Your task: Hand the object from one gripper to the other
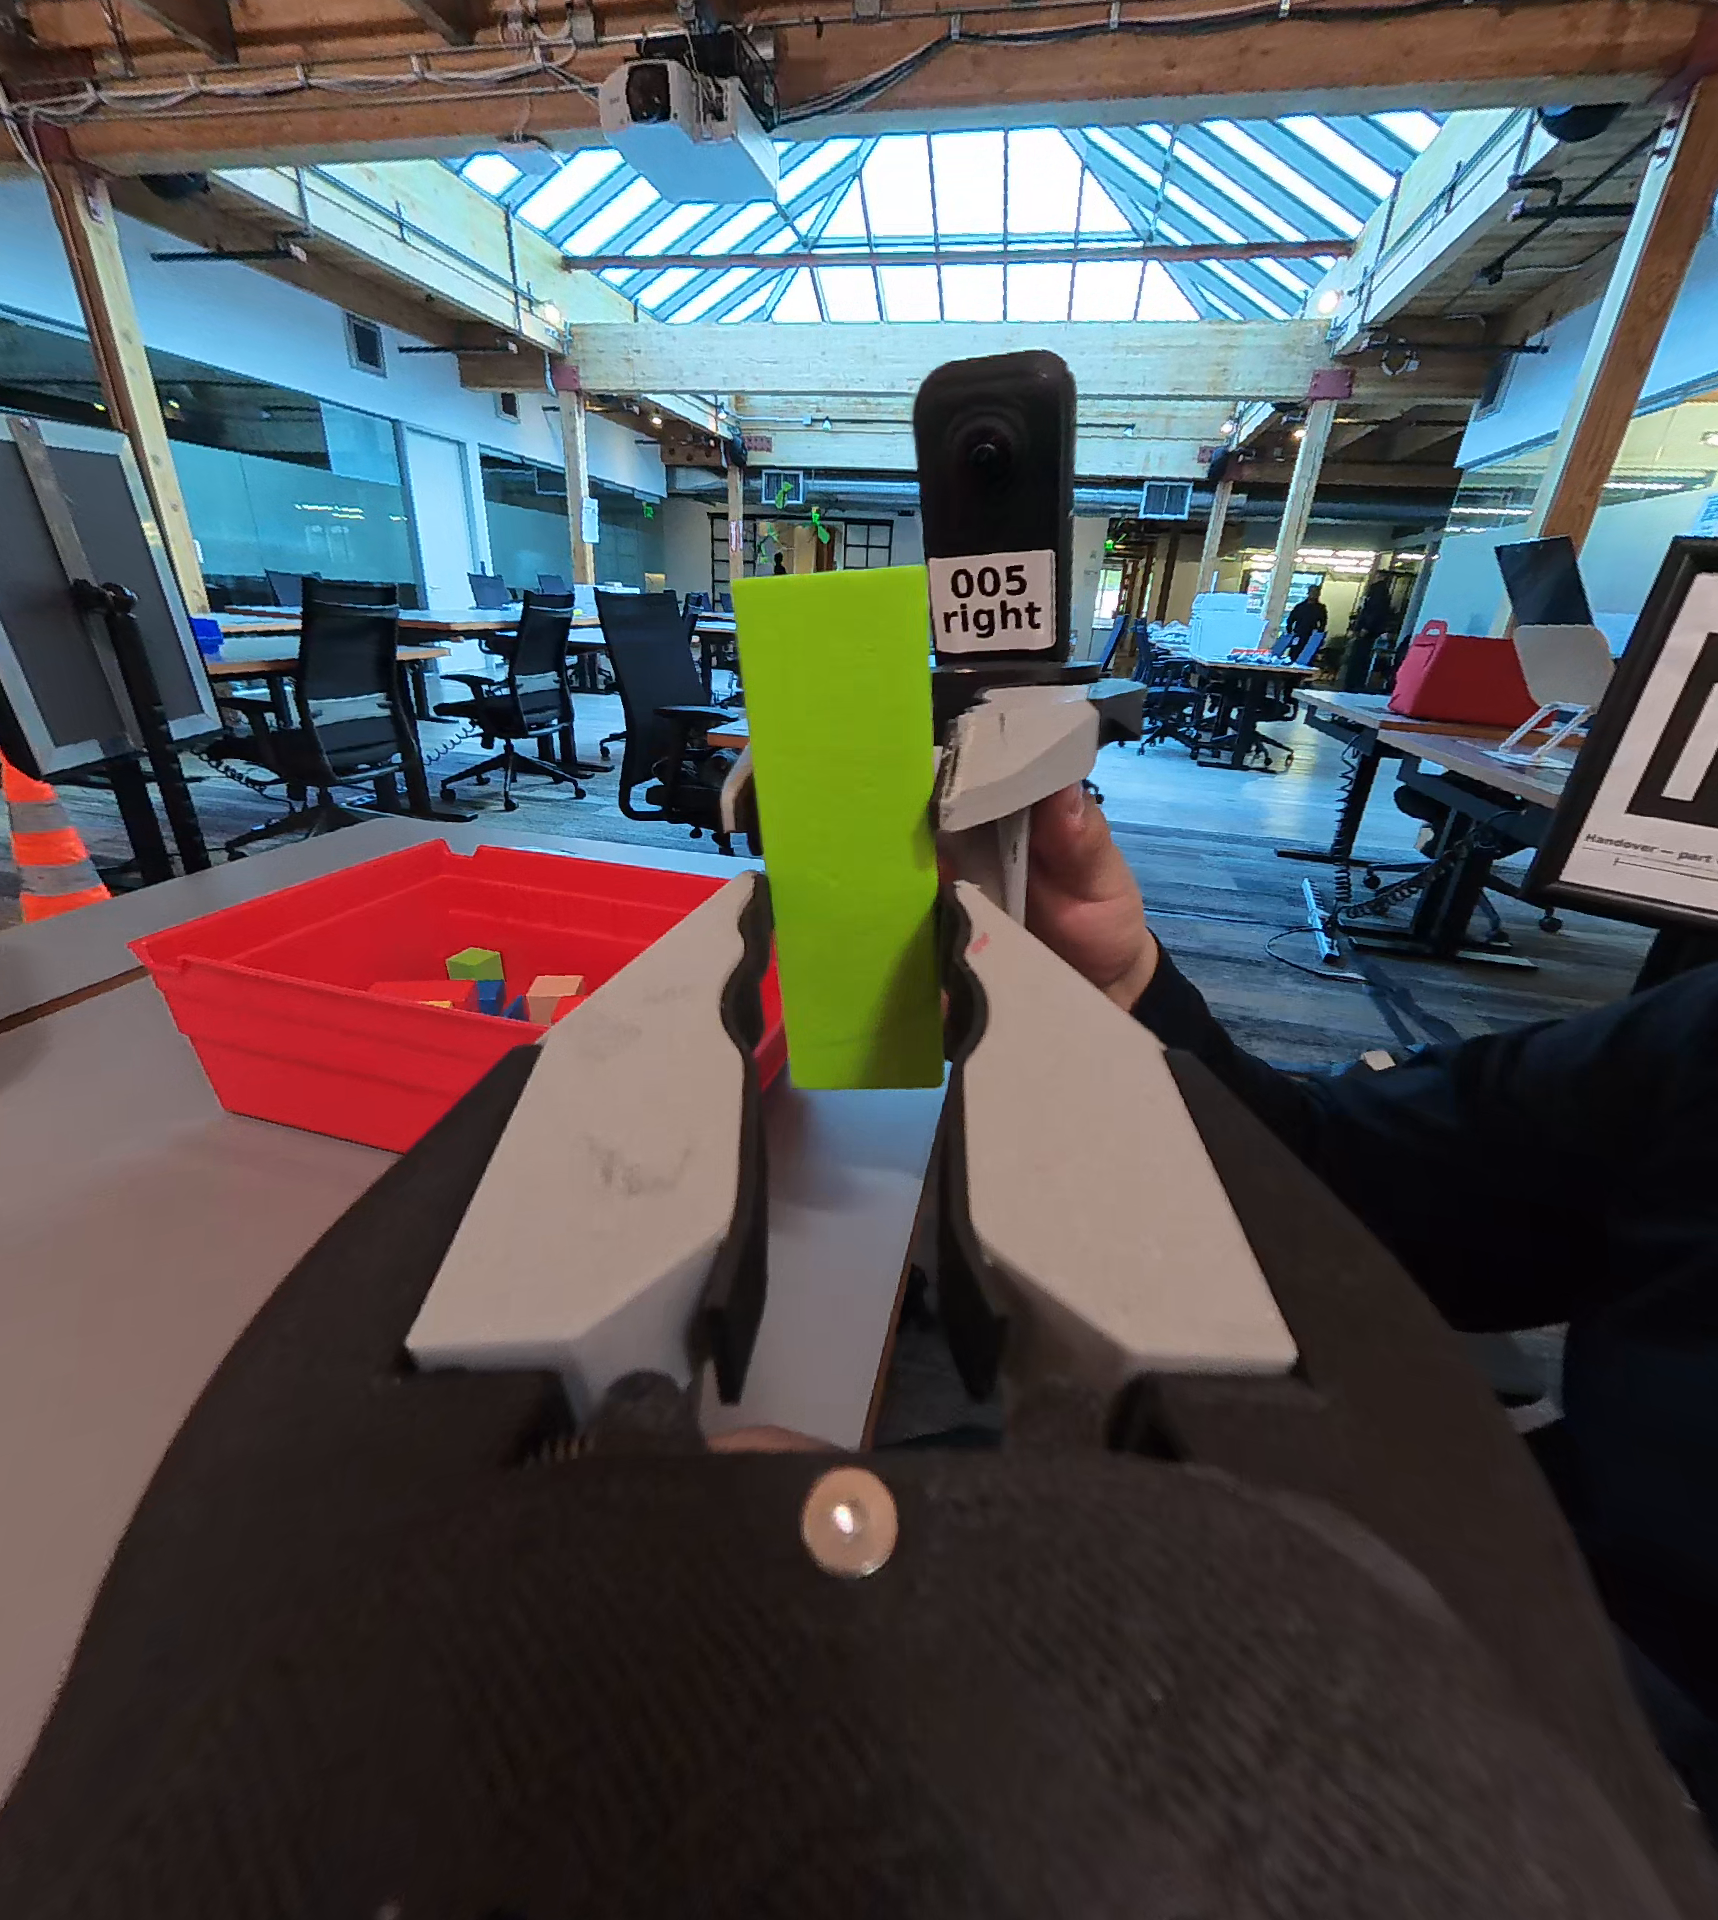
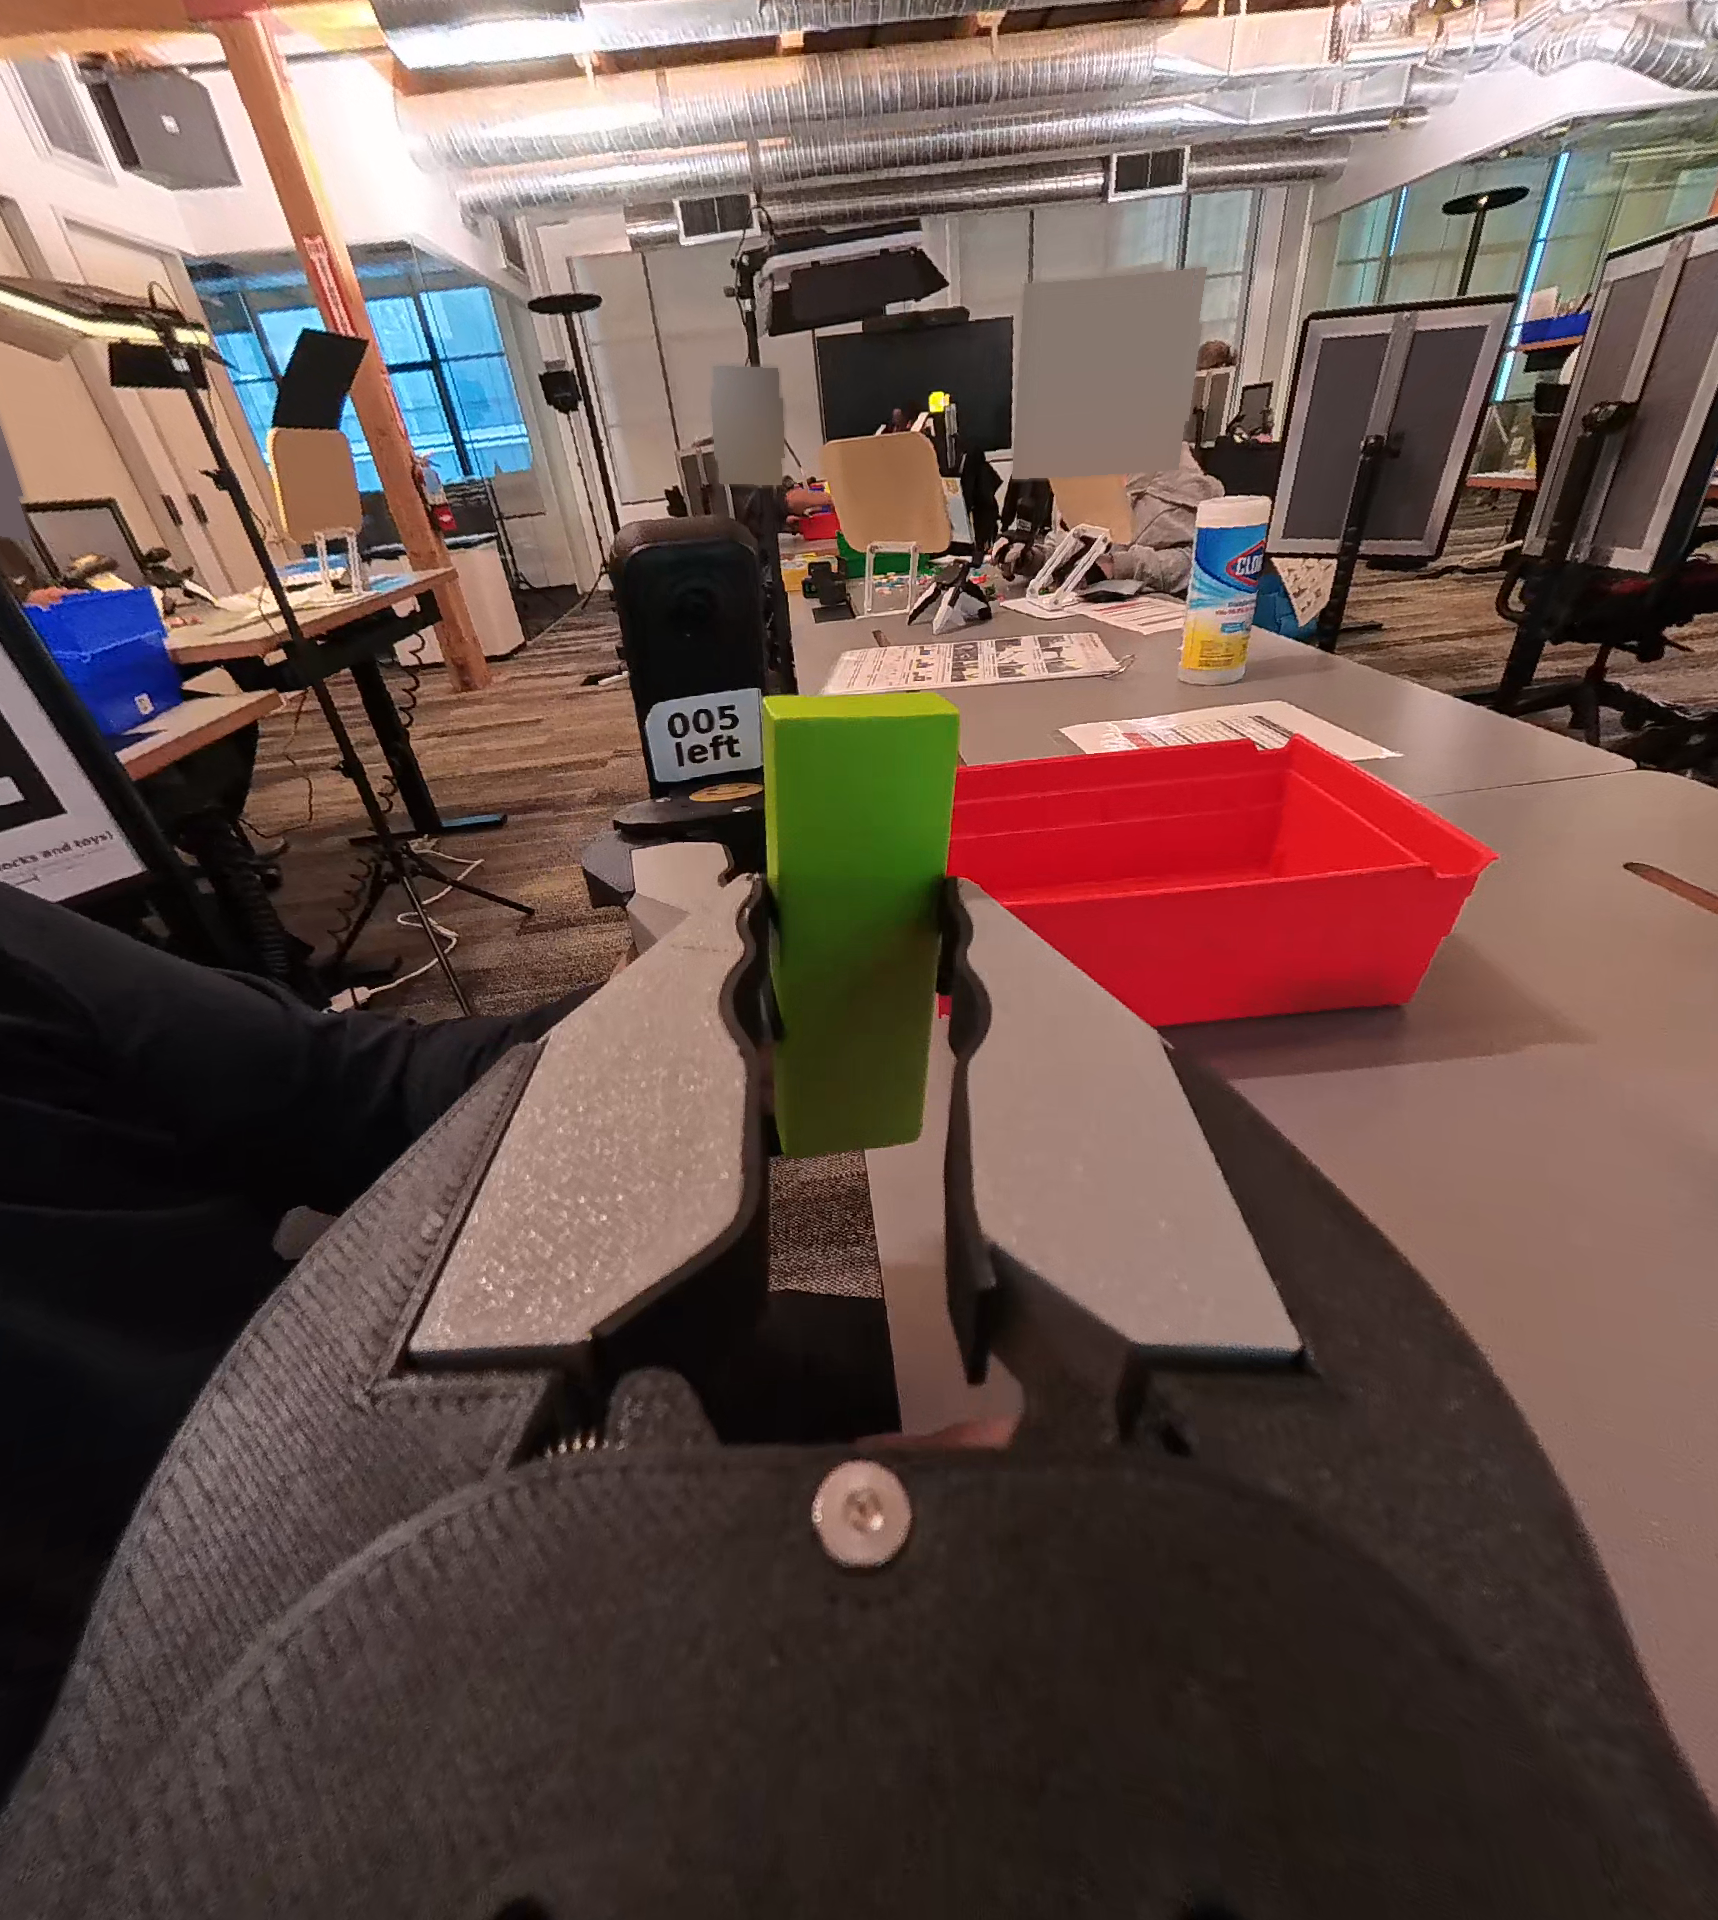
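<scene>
**Green block held upright between two facing grippers**

A tall lime-green rectangular block (image 1: 850, 831) (image 2: 860, 925) stands upright in the air above the near edge of a grey table (image 1: 55, 1195) (image 2: 1561, 1143). It sits between the fingertips of both grippers at once.

In the left wrist view, the left gripper (image 1: 850, 977) has its grey fingers (image 1: 626, 1122) closed in on the lower part of the block, the dark pads touching its two side faces. Beyond it, the right gripper (image 1: 844, 779) faces back toward the camera; its fingers flank the block's middle, and a hand (image 1: 1083, 904) in a dark sleeve grips its handle. A black camera with a white label rises above that gripper.

In the right wrist view, the right gripper (image 2: 855, 956) pinches the block across its middle, both pads pressed flat to the sides. The left gripper (image 2: 720, 883) shows behind and to the left of the block, partly hidden; from here its grip cannot be judged.

A red plastic bin (image 1: 315, 997) (image 2: 1250, 935) rests on the table just beside the grippers. In the left wrist view a few small coloured blocks (image 1: 491, 987) lie in it. Farther along the table stand a wipes canister (image 2: 1224, 587) and printed sheets (image 2: 969, 660). A framed sign with a black-and-white marker (image 1: 1707, 727) stands at the side.
</scene>
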Motion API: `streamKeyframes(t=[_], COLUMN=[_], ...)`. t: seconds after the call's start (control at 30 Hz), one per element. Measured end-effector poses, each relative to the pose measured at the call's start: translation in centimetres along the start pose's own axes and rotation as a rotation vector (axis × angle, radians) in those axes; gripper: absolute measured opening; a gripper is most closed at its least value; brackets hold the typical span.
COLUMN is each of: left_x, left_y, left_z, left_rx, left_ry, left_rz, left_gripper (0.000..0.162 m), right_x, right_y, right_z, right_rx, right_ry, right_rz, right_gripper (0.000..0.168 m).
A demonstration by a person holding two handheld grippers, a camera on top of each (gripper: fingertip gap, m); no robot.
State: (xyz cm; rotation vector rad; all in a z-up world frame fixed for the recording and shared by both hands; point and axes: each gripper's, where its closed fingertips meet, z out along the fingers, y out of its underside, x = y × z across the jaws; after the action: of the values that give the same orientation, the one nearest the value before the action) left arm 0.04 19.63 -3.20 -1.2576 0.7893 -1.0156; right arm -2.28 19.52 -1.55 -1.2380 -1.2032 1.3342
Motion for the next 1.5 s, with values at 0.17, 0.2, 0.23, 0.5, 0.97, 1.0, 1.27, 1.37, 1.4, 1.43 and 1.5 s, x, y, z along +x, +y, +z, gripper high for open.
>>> streamKeyframes(t=[0.17, 0.2, 0.23, 0.5, 0.97, 1.0, 1.27, 1.37, 1.4, 1.43, 1.5], left_x=[-0.2, -0.2, -0.2, 0.3, 0.6, 0.5, 0.1, -0.1, -0.1, -0.2, -0.2], left_y=[0.3, 0.3, 0.4, 0.6, 0.7, 0.7, 0.8, 0.8, 0.8, 0.9, 1.1], left_z=[0.1, 0.1, 0.0, -0.3, -0.1, -0.1, -0.1, -0.1, -0.1, -0.1, -0.3], left_rx=[-0.016, -0.02, -0.024, -0.057, -0.055, -0.054, -0.056, -0.064, -0.071, -0.082, -0.1], left_ry=[0.002, 0.006, 0.01, 0.067, 0.085, 0.079, 0.051, 0.039, 0.034, 0.032, 0.034], left_rz=[-0.029, -0.035, -0.04, -0.074, -0.117, -0.119, -0.107, -0.105, -0.105, -0.108, -0.114], left_gripper=[0.03, 0.03, 0.03, 0.03, 0.03, 0.03, 0.03, 0.03, 0.03, 0.03, 0.035], right_x=[0.2, 0.3, 0.3, -0.3, -0.4, -0.3, 0.0, 0.2, 0.3, 0.4, 0.6], right_y=[0.3, 0.3, 0.3, 0.6, 0.6, 0.6, 0.7, 0.7, 0.7, 0.7, 0.4], right_z=[0.0, 0.0, 0.0, 0.2, 0.1, 0.1, 0.1, 0.0, 0.0, -0.1, -0.3], right_rx=[-0.007, -0.008, -0.009, 0.004, -0.015, -0.014, -0.018, -0.019, -0.02, -0.017, -0.002], right_ry=[-0.008, -0.013, -0.02, -0.121, -0.09, -0.086, -0.069, -0.058, -0.055, -0.053, -0.055], right_rz=[0.009, 0.015, 0.022, 0.1, 0.068, 0.074, 0.089, 0.087, 0.088, 0.092, 0.107], right_gripper=[0.03, 0.03, 0.03, 0.03, 0.03, 0.03, 0.03, 0.03, 0.03, 0.03, 0.03])
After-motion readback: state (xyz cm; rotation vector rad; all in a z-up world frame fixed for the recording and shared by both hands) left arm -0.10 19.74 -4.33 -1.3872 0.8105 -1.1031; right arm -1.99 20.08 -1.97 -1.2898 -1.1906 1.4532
